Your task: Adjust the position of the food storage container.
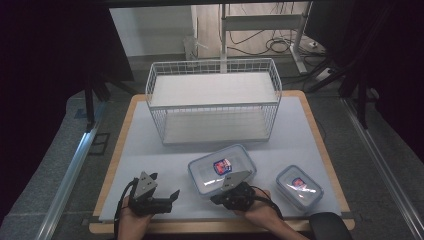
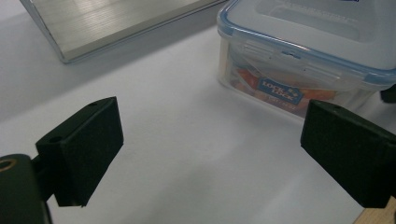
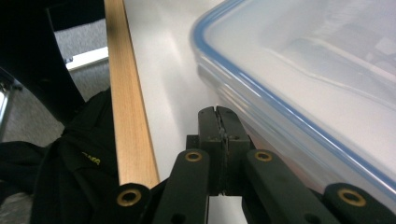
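Observation:
A large clear box with a blue-rimmed lid (image 1: 222,167) lies on the white table mat near the front middle. A smaller box of the same kind (image 1: 299,186) lies to its right. My left gripper (image 1: 171,196) rests at the front left with its jaws wide apart and nothing between them. In the left gripper view the gripper (image 2: 210,135) faces the large box (image 2: 303,46), which is a short way ahead. My right gripper (image 1: 216,199) is low at the near side of the large box. In the right gripper view the gripper (image 3: 218,116) is shut on nothing, beside the box wall (image 3: 299,93).
A white wire basket (image 1: 215,100) stands at the back middle of the mat (image 1: 145,150), and its base (image 2: 116,23) shows in the left gripper view. The wooden table edge (image 3: 126,107) runs along the front. Dark fabric (image 3: 79,163) hangs below it.

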The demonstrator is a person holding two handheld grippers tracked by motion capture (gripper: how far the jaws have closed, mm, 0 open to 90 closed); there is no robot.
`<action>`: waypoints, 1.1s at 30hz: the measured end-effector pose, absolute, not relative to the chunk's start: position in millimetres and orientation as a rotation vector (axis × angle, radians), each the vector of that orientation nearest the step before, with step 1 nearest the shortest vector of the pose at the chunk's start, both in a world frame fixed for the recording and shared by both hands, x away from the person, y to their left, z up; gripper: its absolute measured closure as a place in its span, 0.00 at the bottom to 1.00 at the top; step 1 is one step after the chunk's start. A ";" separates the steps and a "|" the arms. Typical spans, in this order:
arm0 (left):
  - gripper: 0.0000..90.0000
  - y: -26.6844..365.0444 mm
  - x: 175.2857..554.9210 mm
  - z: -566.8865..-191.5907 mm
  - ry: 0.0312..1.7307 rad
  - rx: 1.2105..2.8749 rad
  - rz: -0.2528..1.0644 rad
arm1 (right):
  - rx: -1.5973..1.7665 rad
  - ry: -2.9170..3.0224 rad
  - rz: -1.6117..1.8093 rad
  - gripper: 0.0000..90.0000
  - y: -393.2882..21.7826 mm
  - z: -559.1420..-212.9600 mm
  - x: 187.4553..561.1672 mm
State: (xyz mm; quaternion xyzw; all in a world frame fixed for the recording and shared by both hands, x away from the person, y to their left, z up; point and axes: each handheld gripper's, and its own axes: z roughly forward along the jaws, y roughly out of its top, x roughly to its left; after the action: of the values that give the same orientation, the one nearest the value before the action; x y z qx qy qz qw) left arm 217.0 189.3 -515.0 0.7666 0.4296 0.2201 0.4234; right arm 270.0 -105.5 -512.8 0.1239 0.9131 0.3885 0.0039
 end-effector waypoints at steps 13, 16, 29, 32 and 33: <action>0.07 192.7 217.2 -514.6 1.089 1.903 0.528 | 0.542 2.733 1.262 0.99 -155.4 -485.4 274.5; 0.07 192.2 217.7 -515.4 1.092 1.903 0.521 | 0.588 2.692 1.261 0.99 -172.9 -475.4 279.7; 0.21 174.0 224.7 -511.6 1.084 1.885 0.423 | 0.863 2.474 1.141 0.99 -222.5 -468.9 327.5; 0.39 167.2 227.3 -511.7 1.098 1.896 0.416 | 0.890 2.493 1.107 0.99 -220.3 -475.4 332.6; 0.47 165.8 228.8 -512.1 1.095 1.899 0.396 | 0.891 2.501 1.101 0.99 -219.6 -476.8 333.2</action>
State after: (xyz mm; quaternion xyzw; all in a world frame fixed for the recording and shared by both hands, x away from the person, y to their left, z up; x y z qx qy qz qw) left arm 228.8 165.8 -512.1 0.7650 0.4413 0.1596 0.4412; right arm 333.2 -219.6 -476.8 0.3074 0.8623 0.3797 0.1333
